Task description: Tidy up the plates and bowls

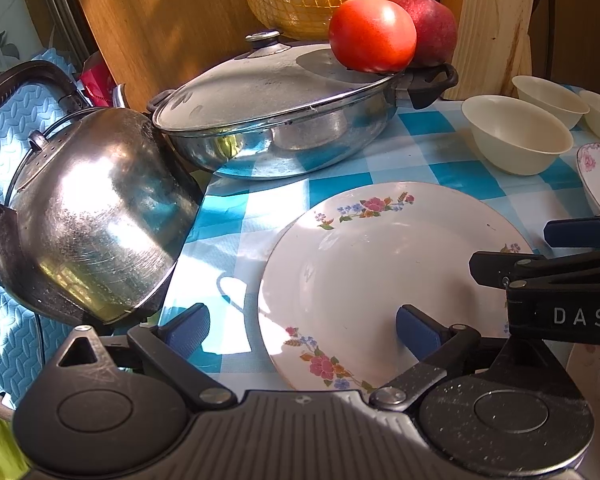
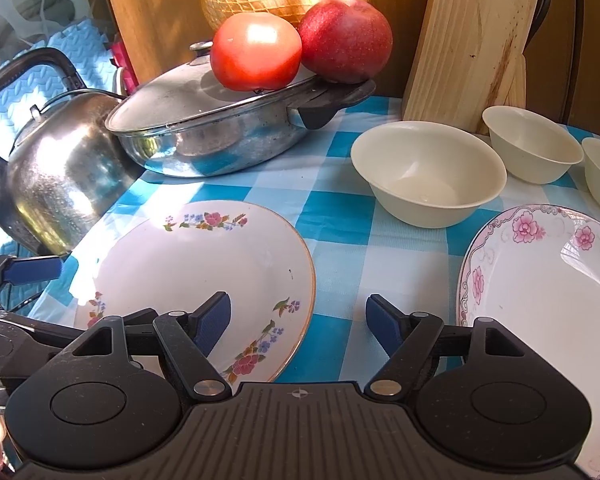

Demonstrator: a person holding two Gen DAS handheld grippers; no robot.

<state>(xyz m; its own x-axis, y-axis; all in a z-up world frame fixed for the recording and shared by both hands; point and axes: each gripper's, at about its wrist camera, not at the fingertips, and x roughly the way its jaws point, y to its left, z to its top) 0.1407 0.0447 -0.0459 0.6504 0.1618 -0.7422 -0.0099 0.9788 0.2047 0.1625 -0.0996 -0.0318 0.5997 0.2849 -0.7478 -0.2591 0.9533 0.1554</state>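
Two plates point(image 2: 204, 264), three bowls point(image 2: 428, 176)

Sunlit wooden wall point(image 1: 160, 20) behind blue-checked tablecloth point(image 2: 340, 208)

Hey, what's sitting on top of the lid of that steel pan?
A tomato and a darker red fruit rest on the pan lid near its right handle. The lid knob shows behind them. Whatever is inside the pan is covered.
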